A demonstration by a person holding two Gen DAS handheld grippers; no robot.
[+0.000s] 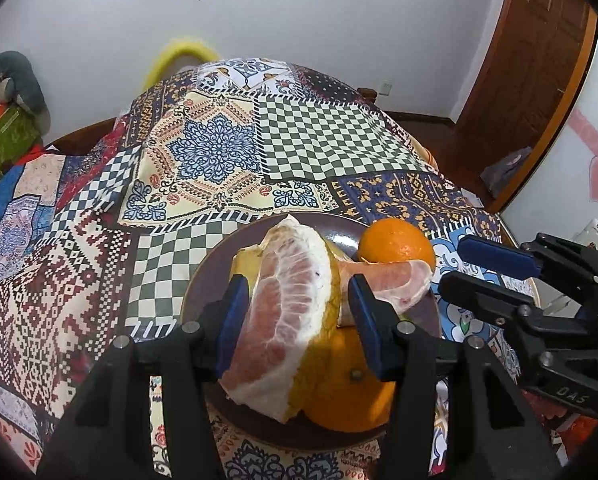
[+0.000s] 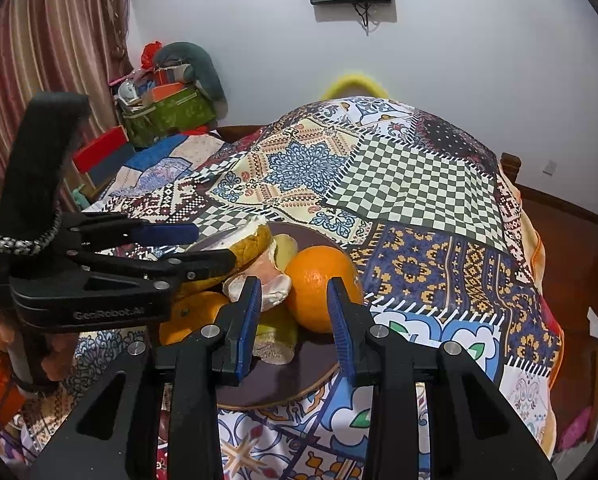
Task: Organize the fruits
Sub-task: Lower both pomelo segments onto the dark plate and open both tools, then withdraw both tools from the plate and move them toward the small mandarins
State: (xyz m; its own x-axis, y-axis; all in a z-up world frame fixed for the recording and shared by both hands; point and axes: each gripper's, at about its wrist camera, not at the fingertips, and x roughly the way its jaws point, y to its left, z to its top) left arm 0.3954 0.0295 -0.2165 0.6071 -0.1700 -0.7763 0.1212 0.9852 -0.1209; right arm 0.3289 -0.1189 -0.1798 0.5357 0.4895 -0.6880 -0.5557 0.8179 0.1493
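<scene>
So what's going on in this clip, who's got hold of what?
A person with two handheld grippers is sorting fruit on a dark plate set on a patchwork tablecloth. The left gripper is closed on a large pomelo wedge, above the plate. The right gripper is open beside the far orange, not gripping it. Another orange and a smaller pomelo piece lie on the plate.
</scene>
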